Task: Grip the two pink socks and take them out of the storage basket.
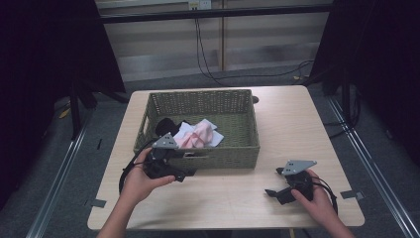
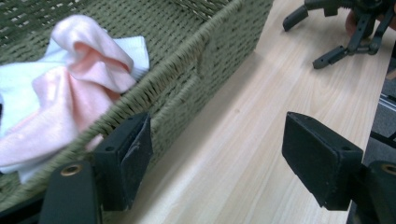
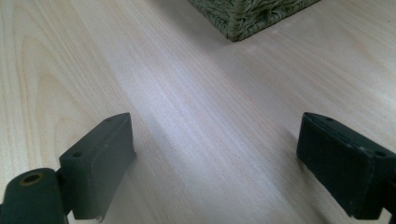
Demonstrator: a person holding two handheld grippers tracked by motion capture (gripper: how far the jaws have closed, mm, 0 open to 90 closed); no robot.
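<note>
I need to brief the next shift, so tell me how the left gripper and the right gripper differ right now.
The left gripper sits against the front wall of the basket, beside the pink cloth; the right gripper is out over bare table, apart from the basket. The left points right, the right points left. Both are open, holding nothing.

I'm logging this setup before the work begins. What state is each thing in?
Left gripper: open, holding nothing, beside the basket's front wall.
Right gripper: open, holding nothing, over bare table.
Basket: upright, holding cloths.
Pink cloth: crumpled in the basket.
White cloth: under the pink one.
</note>
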